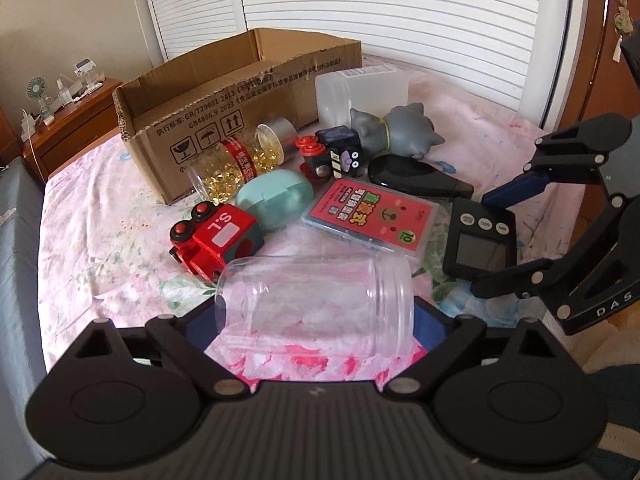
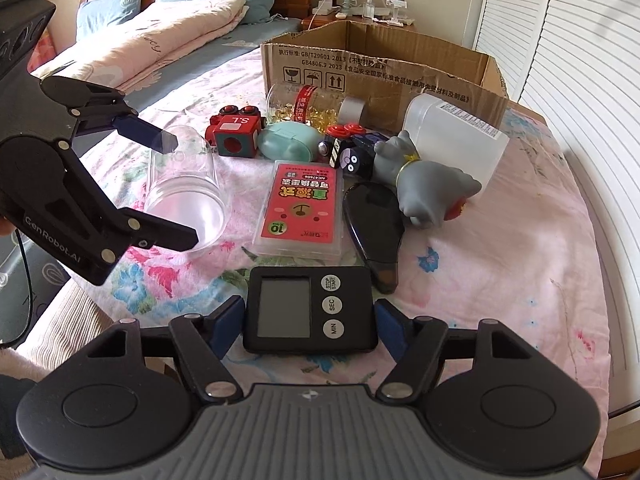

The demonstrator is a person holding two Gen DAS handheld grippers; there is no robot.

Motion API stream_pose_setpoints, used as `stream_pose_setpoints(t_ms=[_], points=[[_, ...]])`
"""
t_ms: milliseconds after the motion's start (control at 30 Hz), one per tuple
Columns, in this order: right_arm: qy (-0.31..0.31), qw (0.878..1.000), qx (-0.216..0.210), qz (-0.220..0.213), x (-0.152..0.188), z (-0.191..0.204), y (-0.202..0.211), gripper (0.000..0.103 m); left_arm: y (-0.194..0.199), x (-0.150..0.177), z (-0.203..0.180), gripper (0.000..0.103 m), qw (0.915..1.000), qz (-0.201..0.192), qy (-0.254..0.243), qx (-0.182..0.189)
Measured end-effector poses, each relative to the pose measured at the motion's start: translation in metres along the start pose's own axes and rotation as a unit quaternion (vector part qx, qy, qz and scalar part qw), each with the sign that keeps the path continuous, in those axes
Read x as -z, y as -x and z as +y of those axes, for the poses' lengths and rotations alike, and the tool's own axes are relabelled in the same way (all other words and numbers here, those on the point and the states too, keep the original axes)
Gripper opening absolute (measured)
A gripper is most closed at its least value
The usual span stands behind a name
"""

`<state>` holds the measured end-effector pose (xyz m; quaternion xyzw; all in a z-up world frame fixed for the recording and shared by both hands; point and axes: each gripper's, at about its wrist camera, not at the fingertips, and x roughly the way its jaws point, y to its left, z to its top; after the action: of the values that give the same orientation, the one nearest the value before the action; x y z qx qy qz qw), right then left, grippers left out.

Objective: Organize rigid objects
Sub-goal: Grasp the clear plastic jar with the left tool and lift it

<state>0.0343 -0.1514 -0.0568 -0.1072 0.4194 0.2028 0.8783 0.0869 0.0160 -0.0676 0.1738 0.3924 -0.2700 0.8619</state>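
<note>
Gripping lengthwise: the clear jar [image 1: 316, 300] lies on its side on the floral sheet [image 1: 100, 220], and my left claw [image 1: 314, 328] looks closed on it end to end, one pad at the base, one at the open mouth.

My right claw [image 2: 310, 320] is clamped on the black timer [image 2: 310, 308] by its side edges, flat on the sheet nearest me.

Risks, as I judge them:
- The mouth-side pad has only a thin rim to bear on and could slip into the opening, letting the jar roll toward the red toy train [image 1: 216, 240].
- The timer is slim and may pivot once lifted.
- My claws sit close together, so both heading for the cardboard box [image 1: 180, 120] could clash.

Views: only the right wrist shows the jar's mouth and my lower left finger [image 2: 176, 236] on its rim. Only the left wrist looks down into the box, past its near wall.
</note>
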Motion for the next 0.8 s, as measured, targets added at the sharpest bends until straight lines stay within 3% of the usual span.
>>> stream_pose_setpoints(t_ms=[233, 467, 800], points=[[0.0, 1.0, 0.001, 0.003, -0.005, 0.002, -0.004, 0.079, -0.005, -0.002, 0.002, 0.095, 0.9998, 0.0, 0.016, 0.008], [0.003, 1.0, 0.002, 0.006, -0.006, 0.003, -0.003, 0.074, -0.003, -0.004, 0.002, 0.093, 0.9998, 0.006, 0.019, 0.007], [0.008, 1.0, -0.011, -0.003, -0.014, -0.001, 0.013, 0.074, 0.016, -0.019, 0.003, 0.093, 0.9998, -0.002, 0.019, 0.0]])
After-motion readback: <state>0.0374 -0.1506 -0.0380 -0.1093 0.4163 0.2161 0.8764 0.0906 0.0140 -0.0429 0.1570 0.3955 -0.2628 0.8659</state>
